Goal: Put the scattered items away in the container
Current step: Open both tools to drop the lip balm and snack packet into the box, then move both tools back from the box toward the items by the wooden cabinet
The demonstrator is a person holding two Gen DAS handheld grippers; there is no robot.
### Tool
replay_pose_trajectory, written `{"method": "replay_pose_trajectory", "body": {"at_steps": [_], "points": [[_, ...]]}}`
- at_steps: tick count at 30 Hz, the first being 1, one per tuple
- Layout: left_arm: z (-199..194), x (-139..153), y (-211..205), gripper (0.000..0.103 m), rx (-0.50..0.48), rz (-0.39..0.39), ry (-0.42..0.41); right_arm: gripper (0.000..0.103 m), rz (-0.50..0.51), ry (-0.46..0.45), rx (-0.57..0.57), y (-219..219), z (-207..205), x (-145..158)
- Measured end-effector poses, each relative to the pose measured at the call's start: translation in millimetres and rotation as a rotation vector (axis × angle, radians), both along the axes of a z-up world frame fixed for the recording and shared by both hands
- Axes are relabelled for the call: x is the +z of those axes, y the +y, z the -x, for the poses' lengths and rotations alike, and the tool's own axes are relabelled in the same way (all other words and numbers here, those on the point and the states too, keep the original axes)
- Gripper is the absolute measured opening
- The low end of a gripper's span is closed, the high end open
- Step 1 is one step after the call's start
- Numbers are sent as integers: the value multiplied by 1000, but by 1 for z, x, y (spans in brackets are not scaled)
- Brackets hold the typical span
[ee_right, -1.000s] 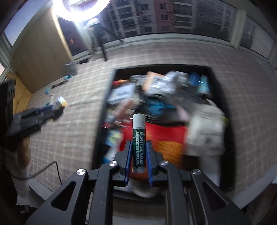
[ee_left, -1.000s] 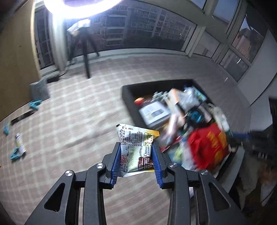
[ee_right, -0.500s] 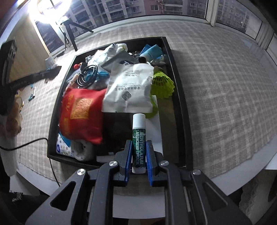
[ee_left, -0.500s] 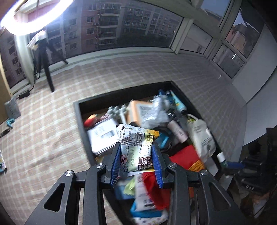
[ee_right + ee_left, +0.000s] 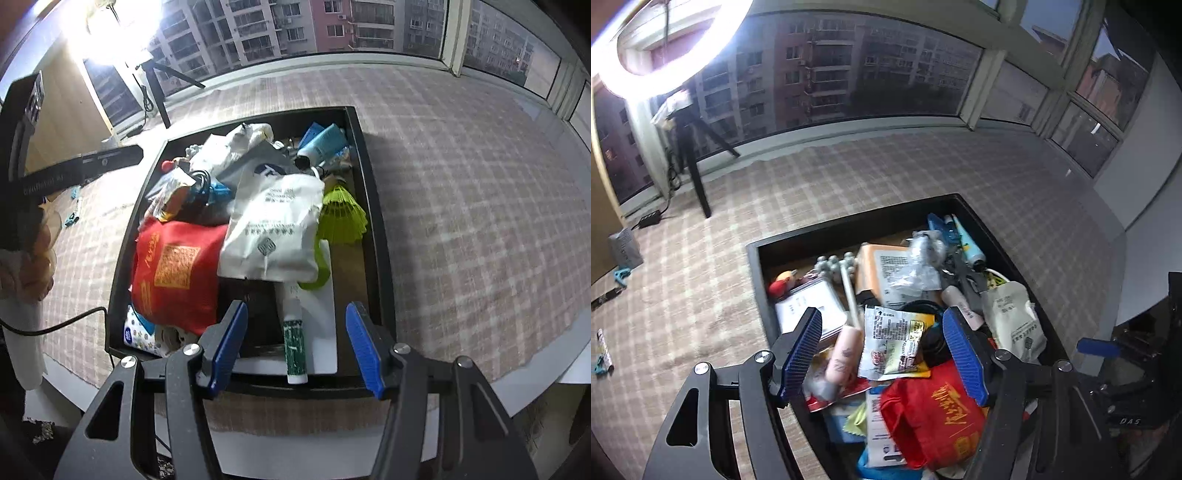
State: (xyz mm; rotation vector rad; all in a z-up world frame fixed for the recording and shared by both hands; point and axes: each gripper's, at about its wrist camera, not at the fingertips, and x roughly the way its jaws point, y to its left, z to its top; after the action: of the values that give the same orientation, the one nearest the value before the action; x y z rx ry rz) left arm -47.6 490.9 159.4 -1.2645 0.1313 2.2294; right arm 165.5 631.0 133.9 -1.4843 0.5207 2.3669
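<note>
jaws: both opening, pads clear | left gripper (image 5: 881,349) over snack packet (image 5: 892,345) | right gripper (image 5: 293,345) over lip balm (image 5: 294,341)

Both tools opening: sachet (image 5: 892,341), lip balm (image 5: 294,341) released into container (image 5: 373,206).

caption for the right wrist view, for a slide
Right gripper opening its fingers, green-and-white lip balm tube dropping free into the cluttered black tray.
</note>
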Motion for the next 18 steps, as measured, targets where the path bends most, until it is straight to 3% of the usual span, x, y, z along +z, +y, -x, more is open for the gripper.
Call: {"method": "replay_pose_trajectory", "body": {"at_steps": [8, 18], "points": [[6, -6, -54, 66, 121, 28, -7, 55, -11, 34, 74, -15, 34, 13], [15, -14, -191, 66, 284, 59, -22, 55, -30, 87, 199, -85, 109, 38]]}}
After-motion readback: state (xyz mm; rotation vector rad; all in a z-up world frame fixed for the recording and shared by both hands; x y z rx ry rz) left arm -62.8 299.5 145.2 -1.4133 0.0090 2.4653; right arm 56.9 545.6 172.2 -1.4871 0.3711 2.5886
